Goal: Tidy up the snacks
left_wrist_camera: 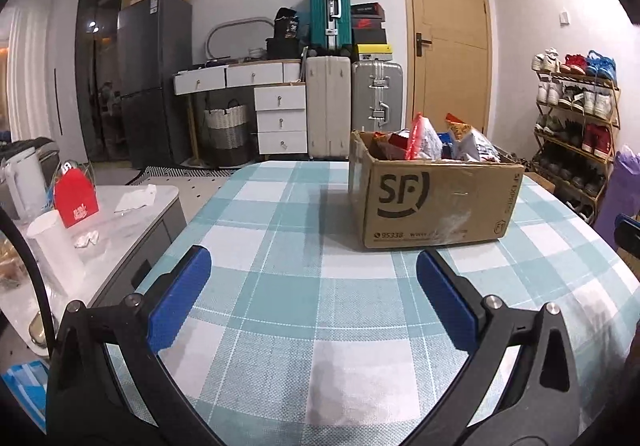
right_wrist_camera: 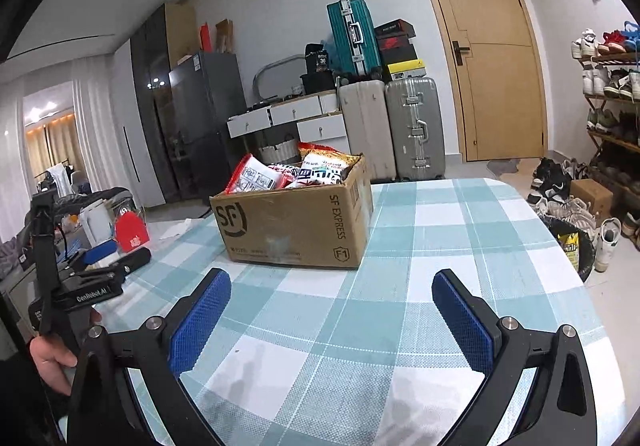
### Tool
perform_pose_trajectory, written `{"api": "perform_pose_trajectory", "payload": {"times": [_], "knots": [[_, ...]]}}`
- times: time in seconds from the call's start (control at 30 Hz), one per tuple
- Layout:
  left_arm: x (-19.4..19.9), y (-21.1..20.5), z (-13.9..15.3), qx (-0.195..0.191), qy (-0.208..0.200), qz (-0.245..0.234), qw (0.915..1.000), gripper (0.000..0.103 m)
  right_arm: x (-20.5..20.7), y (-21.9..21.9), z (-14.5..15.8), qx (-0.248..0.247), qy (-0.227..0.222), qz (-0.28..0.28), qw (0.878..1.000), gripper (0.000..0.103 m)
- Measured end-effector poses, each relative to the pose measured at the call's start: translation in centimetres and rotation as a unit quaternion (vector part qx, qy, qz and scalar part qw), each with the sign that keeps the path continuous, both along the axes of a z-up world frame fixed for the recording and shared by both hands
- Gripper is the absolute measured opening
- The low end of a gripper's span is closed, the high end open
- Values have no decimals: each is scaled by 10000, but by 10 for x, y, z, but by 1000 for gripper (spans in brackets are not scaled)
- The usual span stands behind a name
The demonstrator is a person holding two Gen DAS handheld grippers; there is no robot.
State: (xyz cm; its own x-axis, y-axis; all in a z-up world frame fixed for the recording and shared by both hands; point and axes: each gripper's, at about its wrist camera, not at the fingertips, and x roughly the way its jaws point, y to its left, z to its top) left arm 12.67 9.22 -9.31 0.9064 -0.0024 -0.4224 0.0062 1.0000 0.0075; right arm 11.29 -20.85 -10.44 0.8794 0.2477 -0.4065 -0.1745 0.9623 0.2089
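Left gripper [left_wrist_camera: 312, 294] hovers over the checked tablecloth [left_wrist_camera: 320, 326], its blue-padded fingers [left_wrist_camera: 180, 302] spread wide with nothing between them. Right gripper [right_wrist_camera: 332, 318] is held likewise above the cloth, jaws parted and empty; in its view the left gripper body appears at the table's left edge, grasped by a hand [right_wrist_camera: 52, 358]. Farther along the table stands an open cardboard box [left_wrist_camera: 432, 202] printed "SF", resting on the cloth ahead of both grippers and well apart from them. Snack packets [left_wrist_camera: 440, 142] stand upright and crowded inside it, their tops rising above the rim. To the left, beside the table, a lower side surface [left_wrist_camera: 132, 202] carries a red carton [left_wrist_camera: 74, 198] and a white cup [left_wrist_camera: 52, 242]. Against the far wall stand suitcases [left_wrist_camera: 352, 102], a drawer unit [left_wrist_camera: 280, 118], a wooden door [left_wrist_camera: 452, 38] and a shoe rack [left_wrist_camera: 576, 126].
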Motion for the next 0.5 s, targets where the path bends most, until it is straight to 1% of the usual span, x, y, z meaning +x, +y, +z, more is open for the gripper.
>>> {"api": "perform_pose_trajectory", "payload": {"times": [0.07,0.33,0.43,0.5], "knots": [[2,0,0,-29,21,-79,10000,103,-1,0,3,-12,-10,20,10000,102],[-11,-13,4,206,-251,-247,9992,103,-1,1,5,-33,34,-5,10000,102],[-12,-13,4,168,-254,-233,9993,103,-1,2,6,-29,28,84,10000,103],[-12,-11,4,105,-253,-177,9995,103,-3,2,7,-57,-39,37,10000,102]]}}
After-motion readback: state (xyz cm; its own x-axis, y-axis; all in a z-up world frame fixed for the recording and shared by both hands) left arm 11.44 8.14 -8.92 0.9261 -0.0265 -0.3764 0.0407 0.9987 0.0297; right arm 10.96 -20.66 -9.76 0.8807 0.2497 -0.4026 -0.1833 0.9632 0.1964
